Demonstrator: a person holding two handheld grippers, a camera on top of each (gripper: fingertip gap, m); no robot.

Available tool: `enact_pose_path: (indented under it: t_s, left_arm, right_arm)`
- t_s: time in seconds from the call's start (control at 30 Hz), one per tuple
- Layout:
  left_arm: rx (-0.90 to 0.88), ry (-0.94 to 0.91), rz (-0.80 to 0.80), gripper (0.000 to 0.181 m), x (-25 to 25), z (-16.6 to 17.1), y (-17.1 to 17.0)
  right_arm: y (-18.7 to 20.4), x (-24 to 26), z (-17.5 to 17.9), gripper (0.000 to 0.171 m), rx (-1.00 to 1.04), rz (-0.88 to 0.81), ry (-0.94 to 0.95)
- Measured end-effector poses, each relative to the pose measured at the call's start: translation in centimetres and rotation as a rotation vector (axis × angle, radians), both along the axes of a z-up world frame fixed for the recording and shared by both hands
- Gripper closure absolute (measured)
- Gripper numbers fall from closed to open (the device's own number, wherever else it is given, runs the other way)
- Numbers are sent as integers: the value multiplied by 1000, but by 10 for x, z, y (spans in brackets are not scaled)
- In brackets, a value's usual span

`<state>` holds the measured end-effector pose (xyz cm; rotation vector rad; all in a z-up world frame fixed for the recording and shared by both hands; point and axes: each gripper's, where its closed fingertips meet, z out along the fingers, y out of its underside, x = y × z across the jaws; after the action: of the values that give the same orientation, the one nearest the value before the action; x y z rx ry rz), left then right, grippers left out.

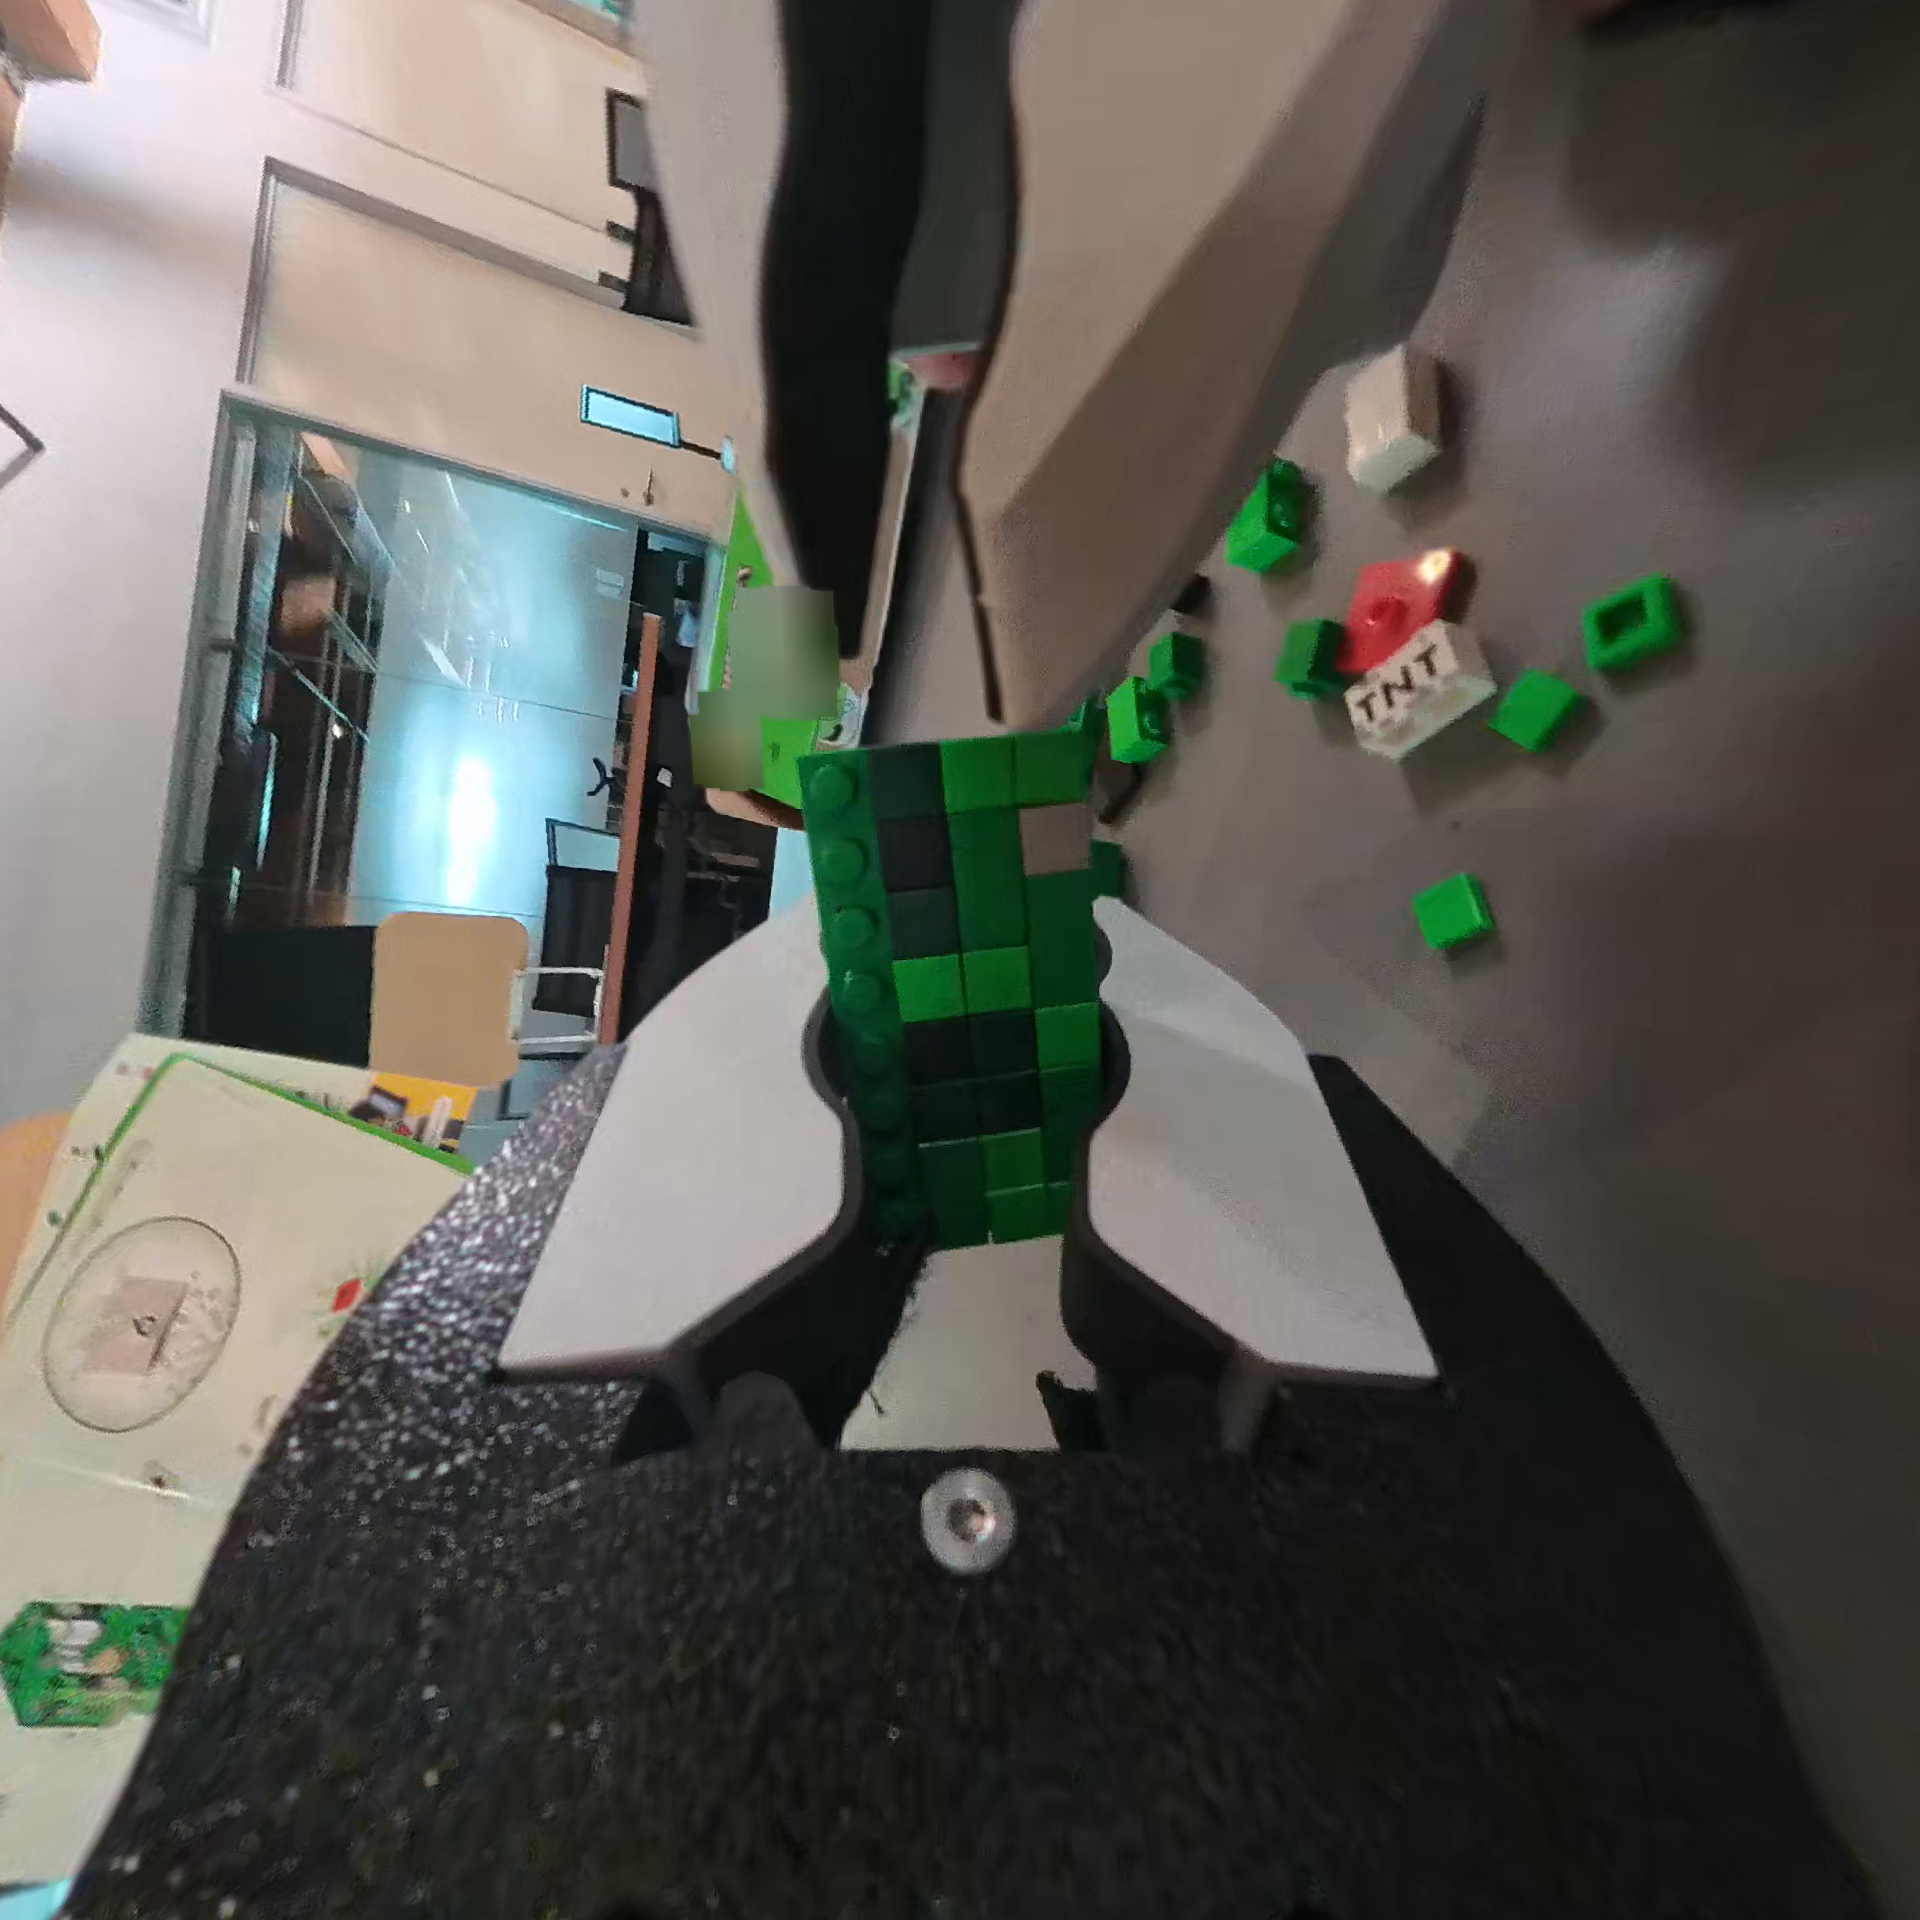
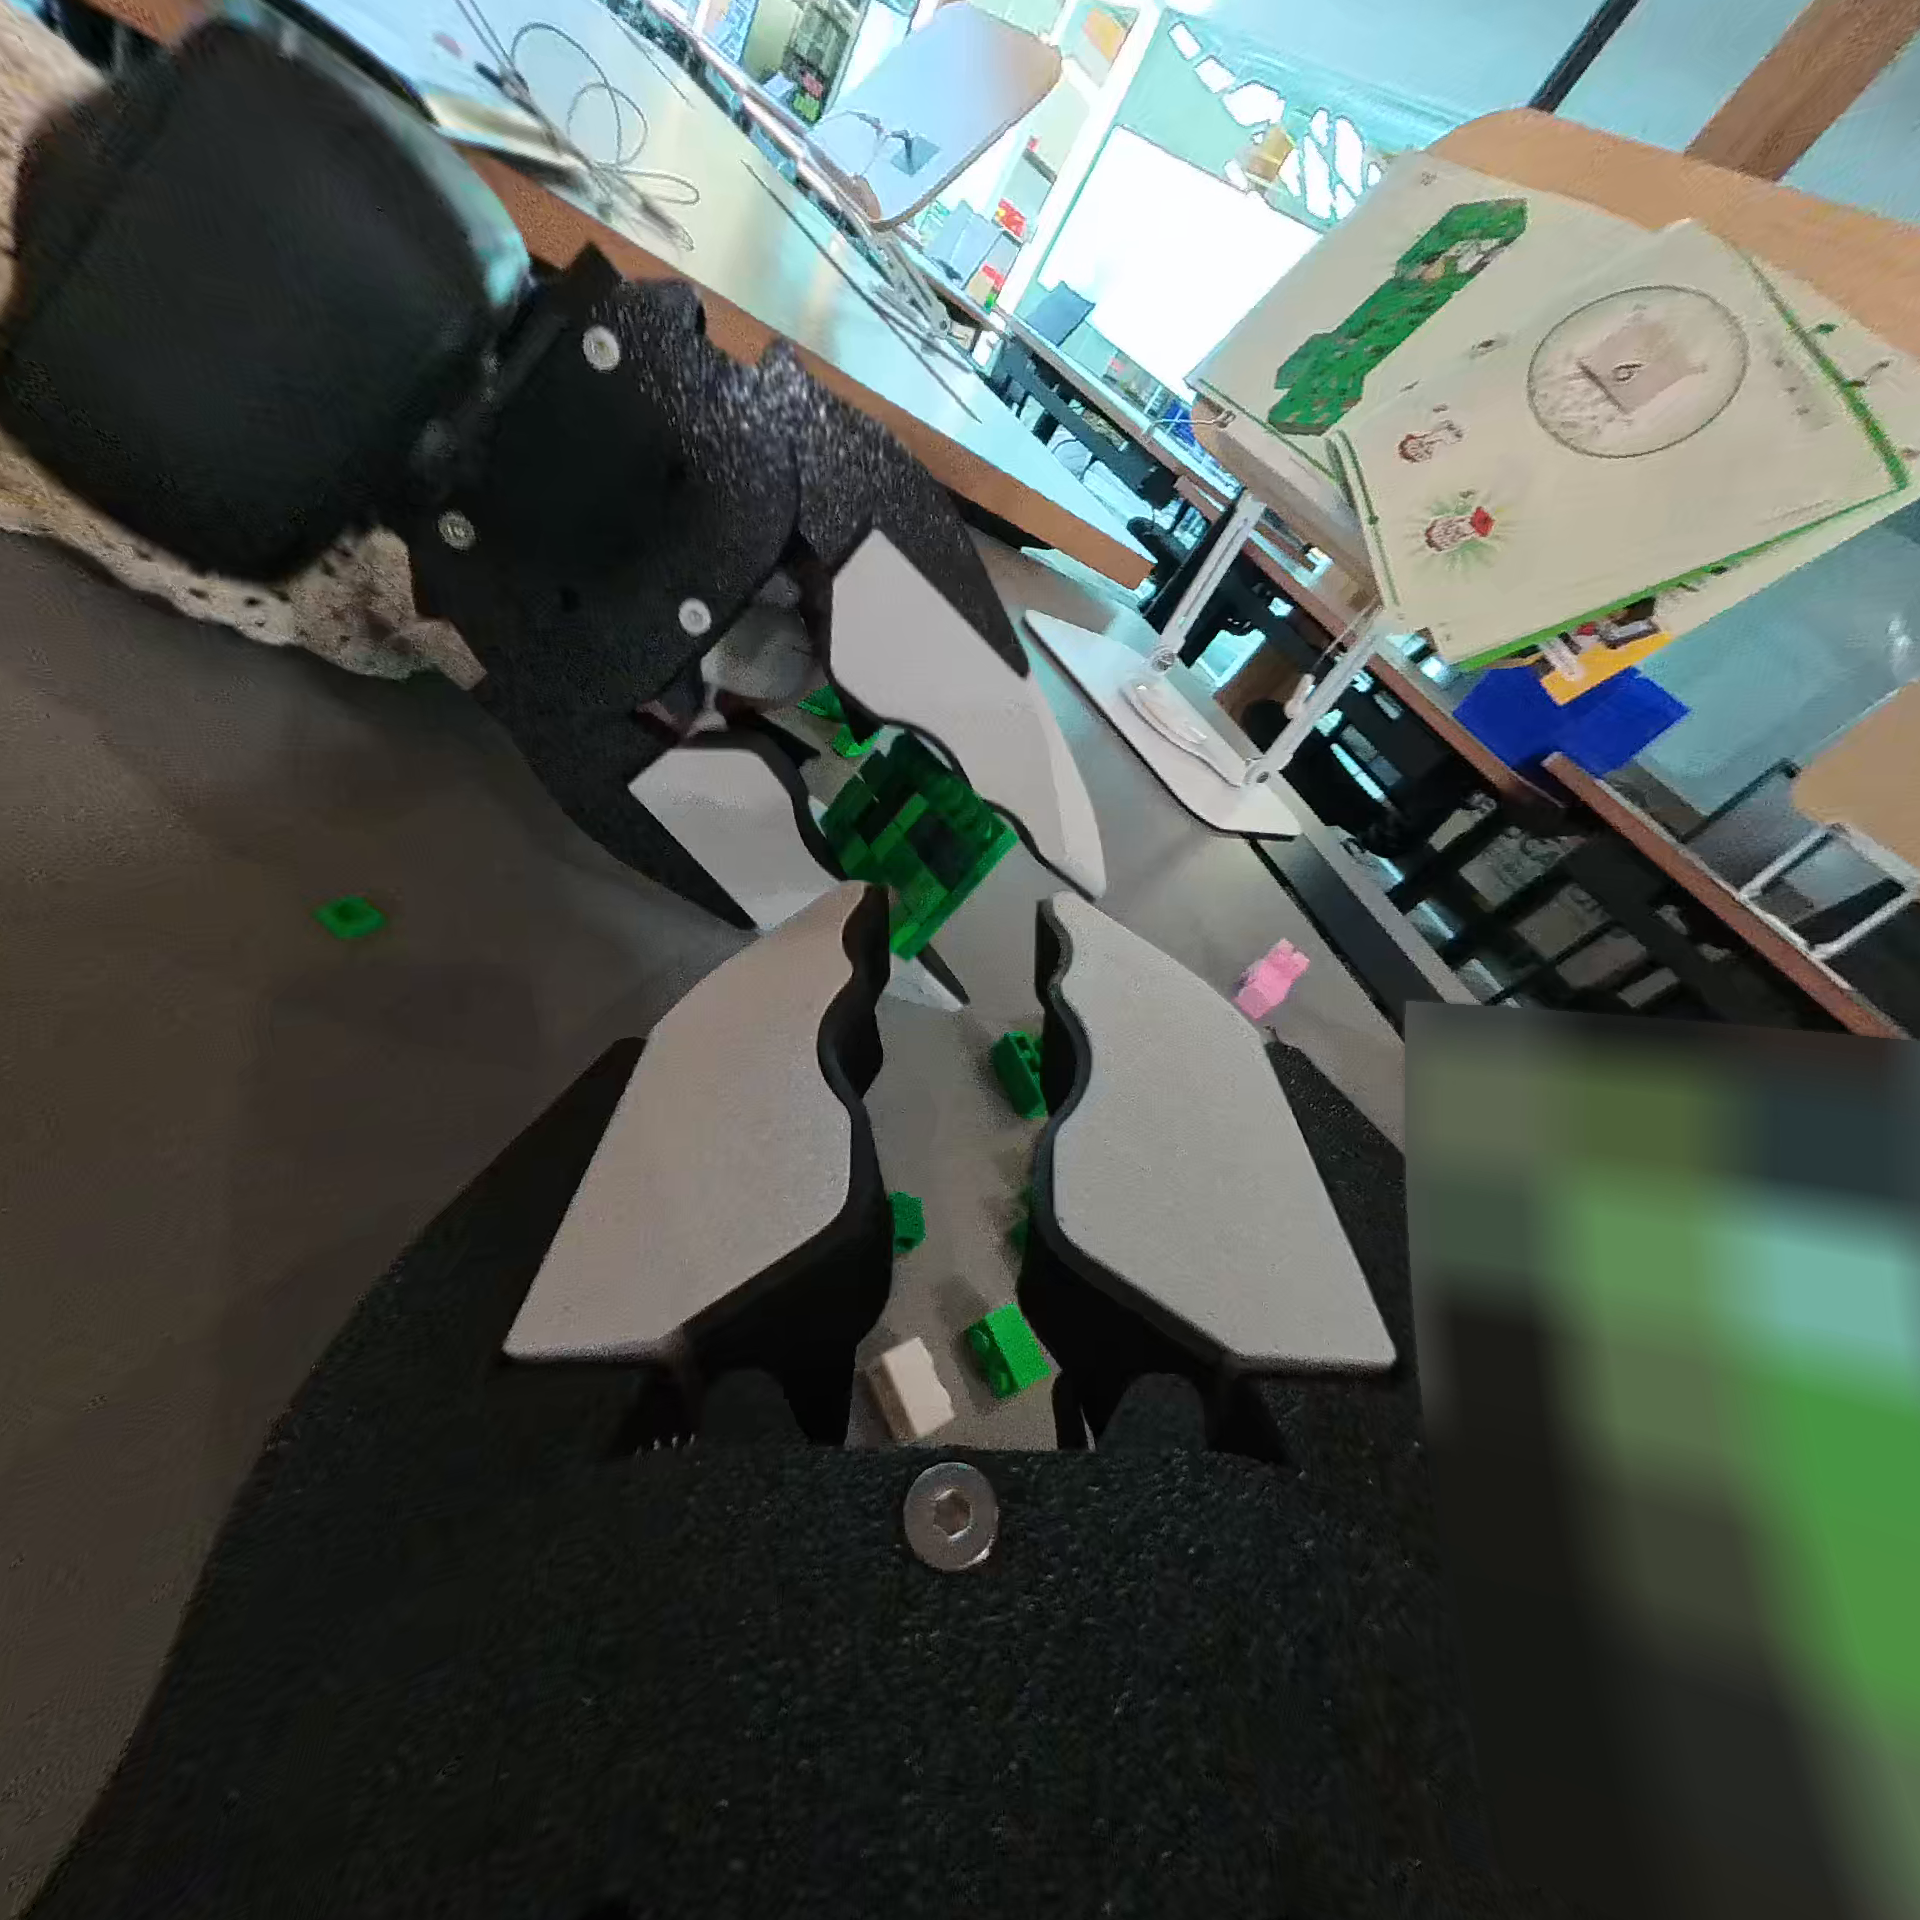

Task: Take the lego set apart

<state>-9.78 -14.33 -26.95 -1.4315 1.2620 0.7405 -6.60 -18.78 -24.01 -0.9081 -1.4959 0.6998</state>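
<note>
My left gripper (image 1: 961, 925) is shut on the green lego set (image 1: 982, 987), a tall block of light green, dark green and black tiles with a row of studs down its left side. It is held off the grey table (image 1: 1662, 1195). In the right wrist view the left gripper (image 2: 945, 873) shows ahead with the set (image 2: 914, 821) between its fingers. My right gripper (image 2: 961, 920) is open and empty, its fingertips just short of the set's lower end.
Loose pieces lie on the table: several green bricks (image 1: 1262, 520), a red and white lettered block (image 1: 1413, 644), a white brick (image 1: 1392, 426), and a pink piece (image 2: 1273, 977). A booklet (image 2: 1610, 416) leans on a stand (image 2: 1143, 717) behind them. There is about 6 cm between the tips of the two grippers. From my left tips it is roughly 20 cm to the pink piece (image 2: 1273, 977); from my right, 25 cm.
</note>
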Motion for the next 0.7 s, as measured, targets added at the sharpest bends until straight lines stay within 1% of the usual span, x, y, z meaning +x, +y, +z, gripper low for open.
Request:
enact_pose_path:
  t_s: [0.13,0.2,0.27,0.3,0.4,0.43,0.6,0.7]
  left_arm:
    - [-12,48,0,142,2,-10,2]
    - [-21,46,18,142,0,-14,4]
    - [-44,16,39,142,-1,-17,5]
    - [-64,-6,51,139,-1,-19,6]
    - [-129,-55,85,143,-2,-26,6]
    - [-138,-63,88,140,-2,-26,6]
    - [-141,-86,91,140,-2,-26,6]
    - [-147,-106,89,140,-3,-27,6]
  right_arm:
    - [-5,-5,-12,145,-30,13,-48]
    - [-2,-7,-15,145,-21,-17,-65]
    - [0,-8,-16,145,-29,-38,-72]
    - [1,-9,-17,144,-34,-48,-77]
    - [5,-10,-21,144,-66,-72,-110]
    - [5,-10,-22,144,-80,-75,-117]
    - [6,-9,-23,149,-130,-70,-135]
    - [5,-9,-24,148,-122,-65,-141]
